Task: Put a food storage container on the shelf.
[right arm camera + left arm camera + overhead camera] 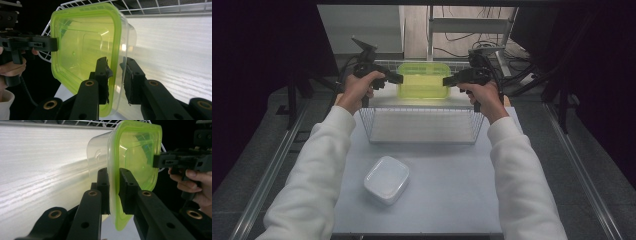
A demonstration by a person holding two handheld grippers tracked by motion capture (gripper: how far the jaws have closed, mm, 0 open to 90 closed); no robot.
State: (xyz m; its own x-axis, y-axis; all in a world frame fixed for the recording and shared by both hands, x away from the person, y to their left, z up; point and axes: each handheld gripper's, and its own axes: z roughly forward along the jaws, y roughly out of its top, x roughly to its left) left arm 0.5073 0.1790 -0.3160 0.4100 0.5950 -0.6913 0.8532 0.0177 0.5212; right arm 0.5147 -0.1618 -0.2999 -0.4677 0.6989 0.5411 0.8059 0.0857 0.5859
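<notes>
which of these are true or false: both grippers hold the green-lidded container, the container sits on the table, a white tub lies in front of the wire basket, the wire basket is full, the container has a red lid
1. Both grippers hold the green-lidded container. True: the left gripper and the right gripper each clamp one end of its rim.
2. The container sits on the table. False: it is held up over the wire basket.
3. A white tub lies in front of the wire basket. True.
4. The wire basket is full. False: nothing lies in it.
5. The container has a red lid. False: the lid is yellow-green.
</notes>
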